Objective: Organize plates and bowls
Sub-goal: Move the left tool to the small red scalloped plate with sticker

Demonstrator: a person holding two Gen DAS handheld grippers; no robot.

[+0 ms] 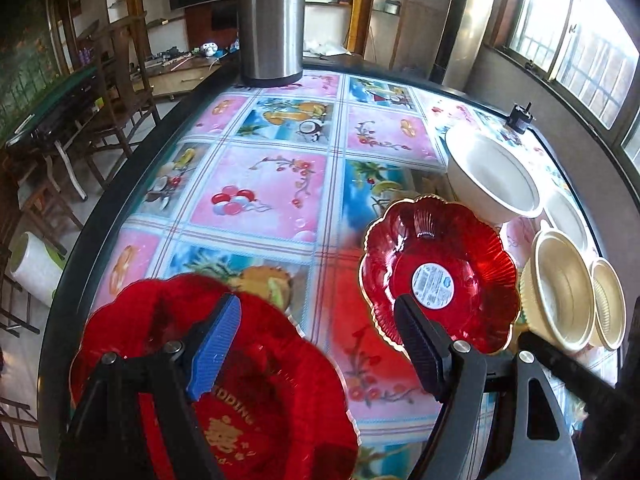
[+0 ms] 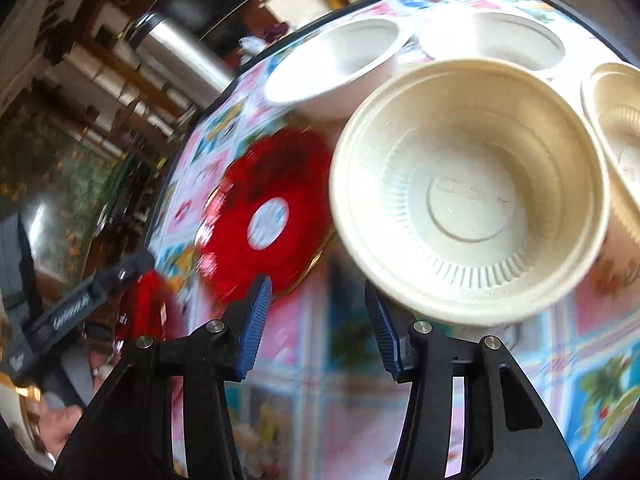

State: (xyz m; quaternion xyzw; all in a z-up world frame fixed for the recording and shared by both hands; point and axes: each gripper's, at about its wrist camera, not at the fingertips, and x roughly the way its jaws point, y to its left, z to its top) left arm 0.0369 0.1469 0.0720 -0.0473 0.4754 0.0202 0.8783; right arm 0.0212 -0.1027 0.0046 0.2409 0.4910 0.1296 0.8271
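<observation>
In the left wrist view my left gripper is open above the table. A large red plate with gold lettering lies under its left finger. A red scalloped plate with a round sticker lies just beyond its right finger. To the right stand a cream ribbed bowl, a smaller cream bowl and a white bowl. In the blurred right wrist view my right gripper is open and empty. The cream ribbed bowl is just ahead of its right finger. The red scalloped plate is ahead left.
A tall steel canister stands at the table's far edge. A small black object sits at the far right edge. Another white bowl sits behind the cream one. The floral tablecloth covers the table. Wooden chairs stand to the left.
</observation>
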